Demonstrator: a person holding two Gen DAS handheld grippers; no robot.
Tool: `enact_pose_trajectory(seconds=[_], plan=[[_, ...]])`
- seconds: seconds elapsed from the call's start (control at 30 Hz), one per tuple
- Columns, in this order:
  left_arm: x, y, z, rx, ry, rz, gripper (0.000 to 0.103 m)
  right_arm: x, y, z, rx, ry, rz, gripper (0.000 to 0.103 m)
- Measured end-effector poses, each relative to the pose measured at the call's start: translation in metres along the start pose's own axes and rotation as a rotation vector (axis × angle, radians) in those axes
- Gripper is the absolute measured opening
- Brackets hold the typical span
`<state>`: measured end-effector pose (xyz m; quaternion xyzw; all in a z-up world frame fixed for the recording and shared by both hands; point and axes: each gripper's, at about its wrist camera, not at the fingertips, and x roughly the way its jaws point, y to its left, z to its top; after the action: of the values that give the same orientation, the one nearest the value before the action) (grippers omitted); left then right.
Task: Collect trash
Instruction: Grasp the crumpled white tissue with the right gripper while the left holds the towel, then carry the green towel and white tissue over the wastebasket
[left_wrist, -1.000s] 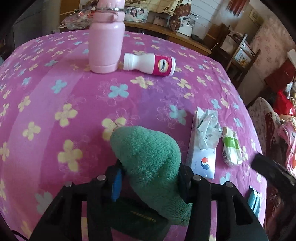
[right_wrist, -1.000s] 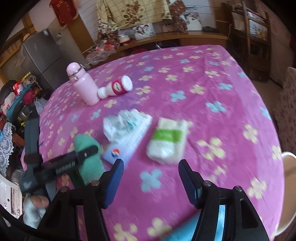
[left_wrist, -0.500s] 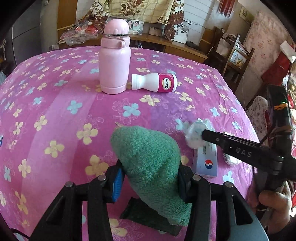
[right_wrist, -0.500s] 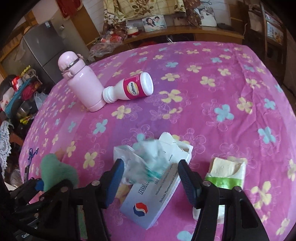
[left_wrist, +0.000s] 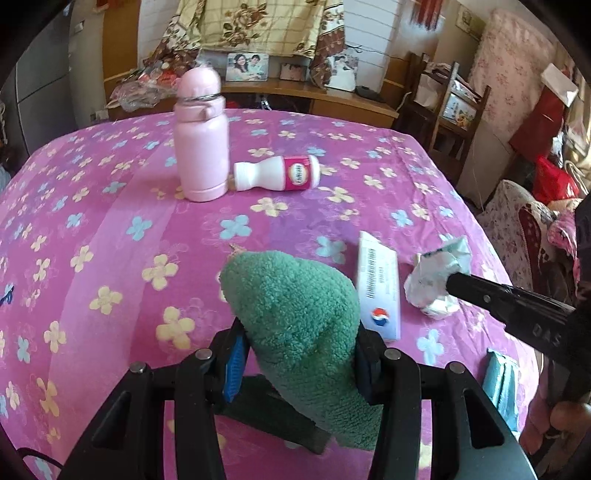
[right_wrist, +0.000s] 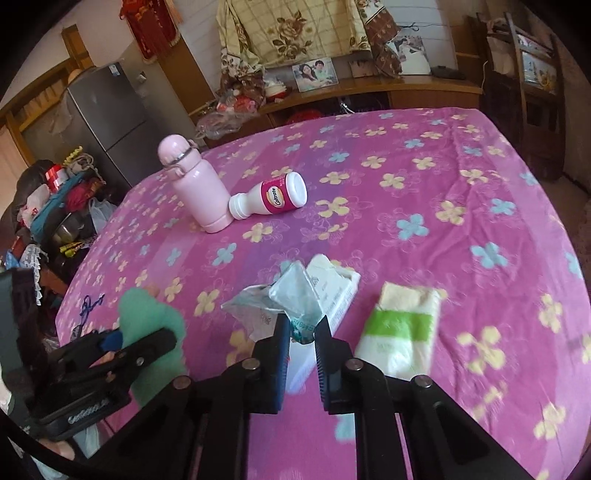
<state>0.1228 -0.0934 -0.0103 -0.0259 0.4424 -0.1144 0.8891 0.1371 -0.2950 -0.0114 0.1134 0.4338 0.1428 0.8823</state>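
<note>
Right gripper (right_wrist: 302, 334): jaws clamped on crumpled white-and-pale-blue paper wad (right_wrist: 291, 302), held just above long white cardboard box (right_wrist: 332, 291) on magenta flower-print worktop (right_wrist: 406, 177). Left gripper (left_wrist: 297, 354): jaws clamped on fuzzy green cloth (left_wrist: 295, 317). At 12 o'clock from the wad: upright pale pink flask (right_wrist: 195, 188), touching a toppled white bottle with red label (right_wrist: 271, 199). At 3 o'clock: white tissue pack with green band (right_wrist: 400, 328).

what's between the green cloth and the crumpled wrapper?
The white carton lies flat between the green cloth and the crumpled wrapper, clearest in the left wrist view.
</note>
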Motion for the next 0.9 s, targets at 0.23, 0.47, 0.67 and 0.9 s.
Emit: enact_pose_trajectory(seconds=[0.23, 0.47, 0.67, 0.9], plan=[[-0.006, -0.051, -0.009, 0.073, 0.002, -0.041, 0.050, -0.048, -0.022, -0.026, 0.018, -0.023, -0.038, 0.015], [-0.011, -0.109, -0.014, 0.153, -0.002, -0.093, 0.050, -0.095, -0.061, -0.051, 0.070, -0.050, -0.082, 0.015], [-0.014, -0.157, -0.018, 0.224, -0.003, -0.138, 0.050, -0.133, -0.096, -0.070, 0.122, -0.083, -0.133, 0.015], [-0.020, -0.220, -0.020, 0.317, -0.009, -0.209, 0.050, -0.180, -0.145, -0.092, 0.208, -0.116, -0.211, 0.015]])
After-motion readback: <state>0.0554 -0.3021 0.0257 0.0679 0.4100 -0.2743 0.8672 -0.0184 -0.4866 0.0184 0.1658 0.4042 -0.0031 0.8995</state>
